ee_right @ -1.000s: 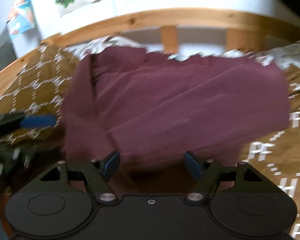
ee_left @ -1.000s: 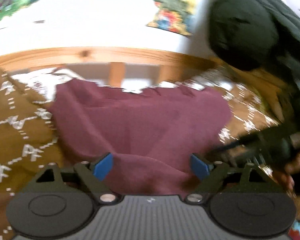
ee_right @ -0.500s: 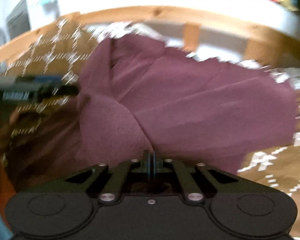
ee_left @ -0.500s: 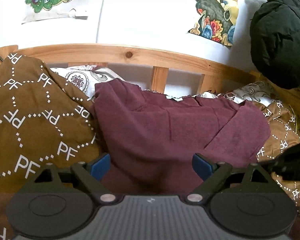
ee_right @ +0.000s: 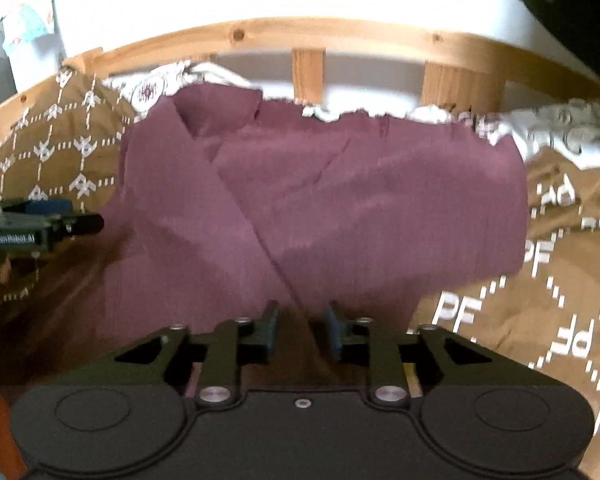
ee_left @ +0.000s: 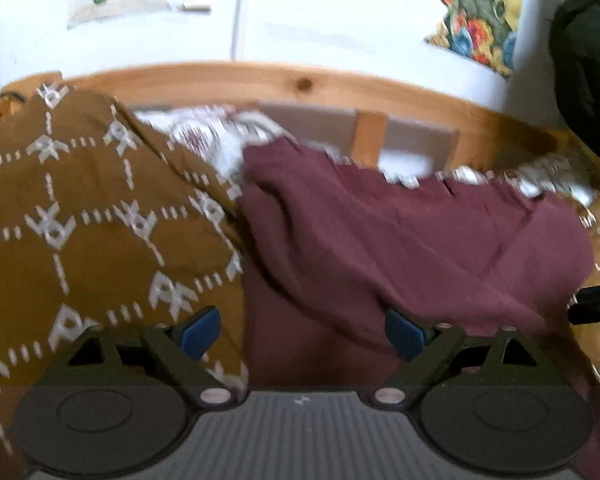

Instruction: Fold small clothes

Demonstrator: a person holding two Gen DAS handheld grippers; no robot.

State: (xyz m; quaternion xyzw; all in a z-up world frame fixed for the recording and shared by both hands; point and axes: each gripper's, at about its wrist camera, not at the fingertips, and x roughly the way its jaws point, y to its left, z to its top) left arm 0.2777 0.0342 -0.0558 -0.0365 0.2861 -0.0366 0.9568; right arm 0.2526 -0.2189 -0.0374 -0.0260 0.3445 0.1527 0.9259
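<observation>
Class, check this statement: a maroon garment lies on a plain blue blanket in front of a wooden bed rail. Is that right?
Not quite. The blanket is brown with a white dotted diamond pattern and "PF" lettering, not plain blue, as the right wrist view shows. The rest holds: the maroon garment lies on it, in front of the wooden bed rail.
</observation>
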